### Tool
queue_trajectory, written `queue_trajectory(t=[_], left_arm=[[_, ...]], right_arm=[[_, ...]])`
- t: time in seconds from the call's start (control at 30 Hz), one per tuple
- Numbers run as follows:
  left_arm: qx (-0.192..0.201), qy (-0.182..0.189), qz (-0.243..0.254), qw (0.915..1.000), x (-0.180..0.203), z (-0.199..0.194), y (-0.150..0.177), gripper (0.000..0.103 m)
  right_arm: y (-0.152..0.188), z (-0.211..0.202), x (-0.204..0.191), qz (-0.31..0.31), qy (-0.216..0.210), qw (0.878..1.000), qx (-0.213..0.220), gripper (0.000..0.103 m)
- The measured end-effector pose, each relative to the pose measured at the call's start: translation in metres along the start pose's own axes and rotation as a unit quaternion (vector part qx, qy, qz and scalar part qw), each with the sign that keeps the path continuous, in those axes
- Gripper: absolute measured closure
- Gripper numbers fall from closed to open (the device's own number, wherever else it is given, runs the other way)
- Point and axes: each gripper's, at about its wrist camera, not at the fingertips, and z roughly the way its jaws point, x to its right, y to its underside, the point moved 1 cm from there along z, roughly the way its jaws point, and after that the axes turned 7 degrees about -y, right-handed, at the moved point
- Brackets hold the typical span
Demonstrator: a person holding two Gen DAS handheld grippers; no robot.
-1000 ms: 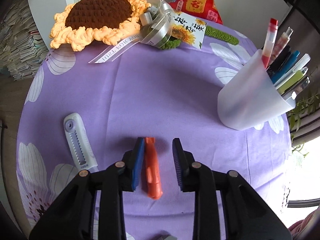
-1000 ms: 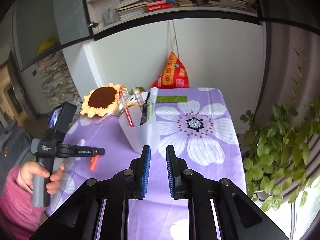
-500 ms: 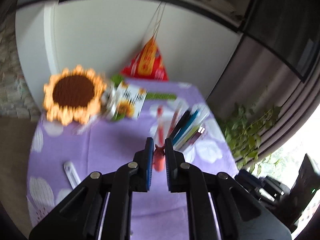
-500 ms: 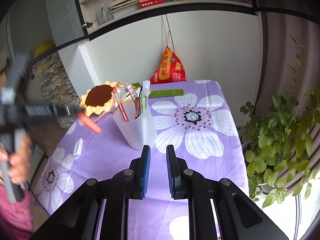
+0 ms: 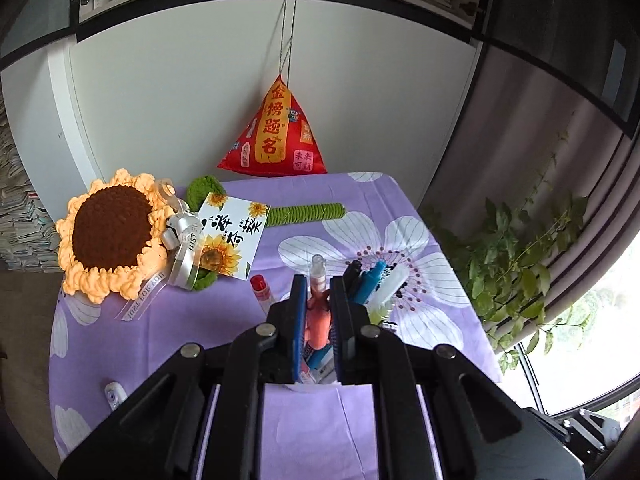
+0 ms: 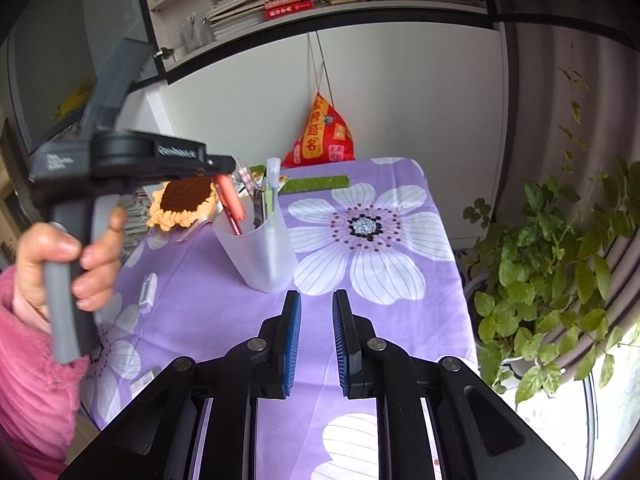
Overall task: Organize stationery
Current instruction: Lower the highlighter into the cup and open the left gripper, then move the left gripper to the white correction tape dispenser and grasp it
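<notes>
In the left wrist view the gripper's own fingers (image 5: pixel 297 320) hide most of the pen cup (image 5: pixel 310 387) and the lower part of the orange pen (image 5: pixel 319 322). A small white item (image 5: pixel 113 395) near the bottom left is half covered by the gripper body. In the right wrist view the pink sleeve (image 6: pixel 28 380) is cut off by the edge.

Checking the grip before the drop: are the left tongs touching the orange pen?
Touching. The left wrist view shows both blue pads of the left tongs pressed against the orange pen, no gap either side, above the white cup.
</notes>
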Motion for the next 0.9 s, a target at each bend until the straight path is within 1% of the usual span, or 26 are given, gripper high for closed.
queue_trajectory(t=[0.07,0.17,0.33,0.43,0.53,0.57,0.6,0.67,0.7,0.8,0.83,0.9], left_arm=[[0.000,-0.009,0.002,1.0000,0.002,0.007,0.002,0.094],[-0.001,-0.009,0.008,0.9999,0.003,0.013,0.006,0.094],[-0.029,0.013,0.002,0.9995,0.002,0.022,0.012,0.094],[-0.028,0.021,-0.005,0.9994,-0.003,0.013,0.013,0.093],[-0.011,0.028,-0.003,0.9995,-0.010,-0.009,0.016,0.088],[-0.005,0.027,0.001,0.9996,-0.013,-0.017,0.018,0.079],[0.004,0.021,0.005,0.9998,-0.017,-0.025,0.020,0.067],[0.021,-0.005,0.002,0.9998,-0.033,-0.041,0.029,0.059],[0.023,-0.018,-0.003,0.9996,-0.043,-0.046,0.034,0.060],[0.004,-0.054,-0.044,0.9976,-0.084,-0.047,0.049,0.061],[-0.009,-0.072,-0.064,0.9953,-0.103,-0.044,0.056,0.061],[-0.031,-0.103,-0.087,0.9904,-0.128,-0.036,0.066,0.061]], right_arm=[[0.001,0.001,0.001,0.002,-0.001,1.000,-0.002,0.088],[0.003,0.005,0.000,0.002,-0.004,1.000,-0.009,0.088],[0.005,0.011,-0.002,0.002,-0.009,1.000,-0.017,0.088],[0.005,0.011,-0.004,-0.001,-0.011,1.000,-0.018,0.088],[0.005,0.014,-0.007,-0.001,-0.013,1.000,-0.022,0.088],[0.005,0.015,-0.008,-0.002,-0.014,1.000,-0.024,0.088],[0.005,0.016,-0.010,-0.004,-0.015,1.000,-0.025,0.088],[0.007,0.019,-0.015,-0.011,-0.021,0.999,-0.031,0.088],[0.008,0.021,-0.017,-0.015,-0.022,0.999,-0.034,0.088],[0.011,0.027,-0.029,-0.030,-0.032,0.998,-0.046,0.088],[0.012,0.029,-0.032,-0.034,-0.035,0.998,-0.050,0.088],[0.014,0.035,-0.042,-0.044,-0.042,0.996,-0.059,0.088]])
